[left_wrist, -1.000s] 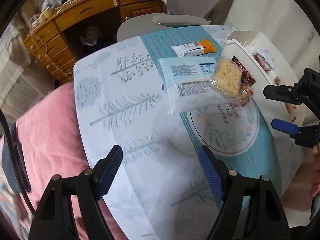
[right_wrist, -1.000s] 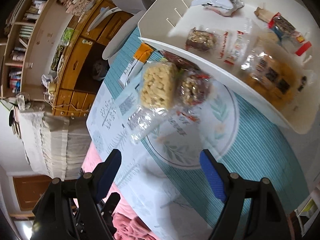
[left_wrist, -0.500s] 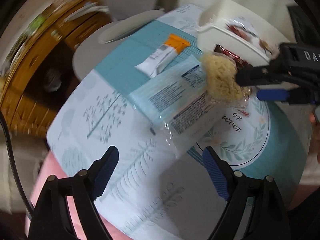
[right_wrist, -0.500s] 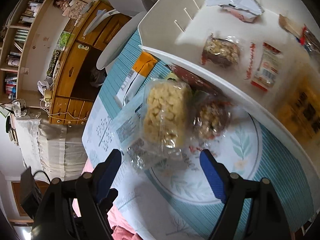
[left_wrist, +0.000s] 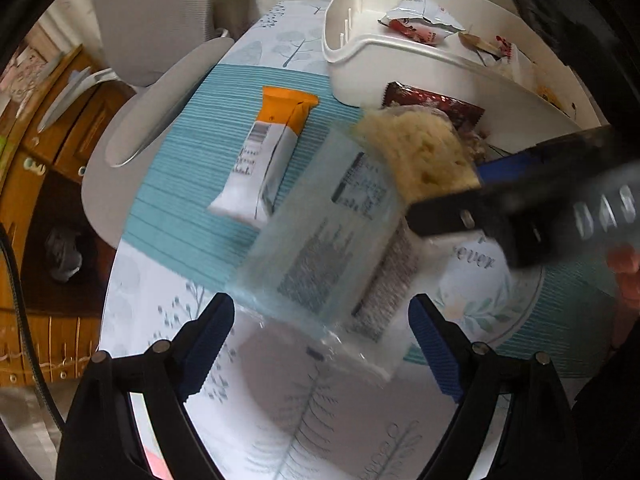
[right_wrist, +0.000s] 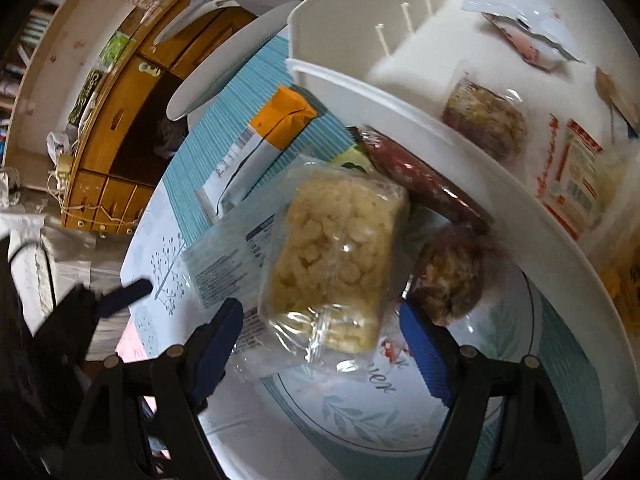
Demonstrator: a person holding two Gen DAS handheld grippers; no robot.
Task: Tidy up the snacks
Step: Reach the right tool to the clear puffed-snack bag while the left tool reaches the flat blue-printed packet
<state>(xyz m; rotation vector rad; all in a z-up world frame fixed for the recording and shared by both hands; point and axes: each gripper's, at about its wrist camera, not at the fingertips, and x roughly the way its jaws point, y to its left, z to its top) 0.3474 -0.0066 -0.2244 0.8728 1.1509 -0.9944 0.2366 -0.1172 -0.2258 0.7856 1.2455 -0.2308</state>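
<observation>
1. Between the fingers of the right gripper, on the worktop just beside the white tray, lies the yellow puffed-snack pack. These fingers stand wide apart and touch nothing; the pack sits in the gap, not gripped.
2. That pack looks light, crinkly and slippery in its clear wrap, and its contents seem brittle. A gentle grip across its short sides, not on the loose film end, should suit it.
3. Below it lies the pale blue flat packet, thin and floppy. The left gripper hovers over its near edge; its fingers have just been opening, are wide now, and hold nothing. An edge grip would likely let it sag.
4. Still outside the tray I count five: one yellow pack, one blue packet, one orange-and-white bar, one dark red wrapper and one brown nut cluster pack.
5. Inside the tray I can make out one white pouch, one nut cluster pack and one red-and-white sachet; more lie at the blurred edge, uncountable.
</observation>
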